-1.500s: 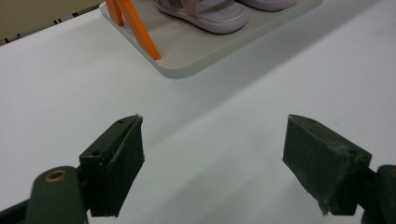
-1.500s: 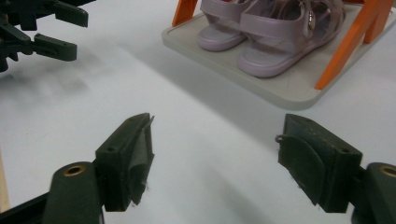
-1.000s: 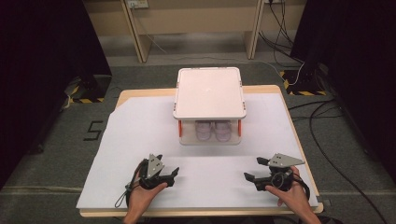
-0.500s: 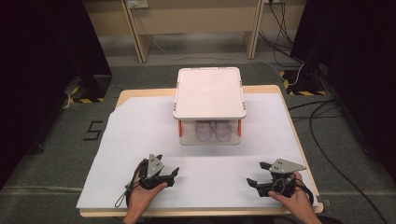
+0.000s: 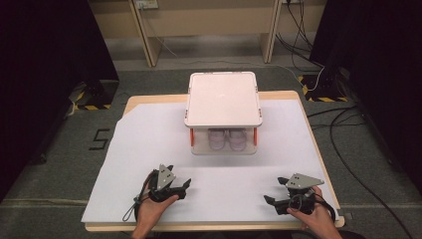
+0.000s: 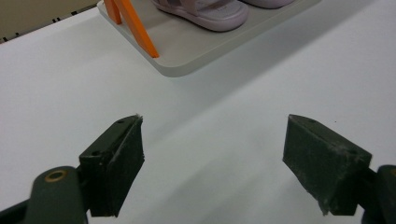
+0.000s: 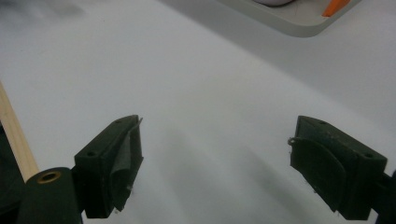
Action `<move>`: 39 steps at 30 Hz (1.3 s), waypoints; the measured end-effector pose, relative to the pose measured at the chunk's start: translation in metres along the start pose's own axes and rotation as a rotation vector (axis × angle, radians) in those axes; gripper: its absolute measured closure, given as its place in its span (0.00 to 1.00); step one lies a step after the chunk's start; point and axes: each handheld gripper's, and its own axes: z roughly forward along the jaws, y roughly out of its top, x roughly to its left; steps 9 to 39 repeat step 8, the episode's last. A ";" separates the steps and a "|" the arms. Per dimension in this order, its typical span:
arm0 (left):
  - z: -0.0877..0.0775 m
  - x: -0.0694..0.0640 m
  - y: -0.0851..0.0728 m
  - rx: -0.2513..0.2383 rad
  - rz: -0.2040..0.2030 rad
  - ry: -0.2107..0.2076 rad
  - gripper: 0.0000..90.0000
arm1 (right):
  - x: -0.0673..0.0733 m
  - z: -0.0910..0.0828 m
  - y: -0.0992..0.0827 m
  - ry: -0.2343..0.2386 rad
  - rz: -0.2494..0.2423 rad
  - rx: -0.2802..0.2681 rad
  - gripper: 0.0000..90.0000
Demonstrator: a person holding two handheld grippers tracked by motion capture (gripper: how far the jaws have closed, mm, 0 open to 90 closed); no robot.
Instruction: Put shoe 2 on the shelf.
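Both the left claw (image 5: pixel 181 188) and the right claw (image 5: pixel 274 192) rested low with jaws apart, empty, near the tabletop's (image 5: pixel 149 149) front edge, well short of the pale shoes (image 5: pixel 227 139) on the two-tier rack's (image 5: pixel 223 97) lower shelf, seemingly poised to reach.

Around your table (image 5: pixel 318 164): white sheet (image 5: pixel 149 149) covering its top, black curtains (image 5: pixel 45 59) flanking, cables (image 5: pixel 348 149) on floor right
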 end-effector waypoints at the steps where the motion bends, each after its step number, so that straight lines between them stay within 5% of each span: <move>1: 0.000 0.000 0.000 0.000 0.000 0.001 0.22 | 0.000 0.000 0.000 0.001 0.000 0.001 0.19; 39: 0.000 0.000 0.000 0.000 0.001 0.001 0.22 | 0.000 0.001 0.000 -0.004 -0.009 0.007 0.19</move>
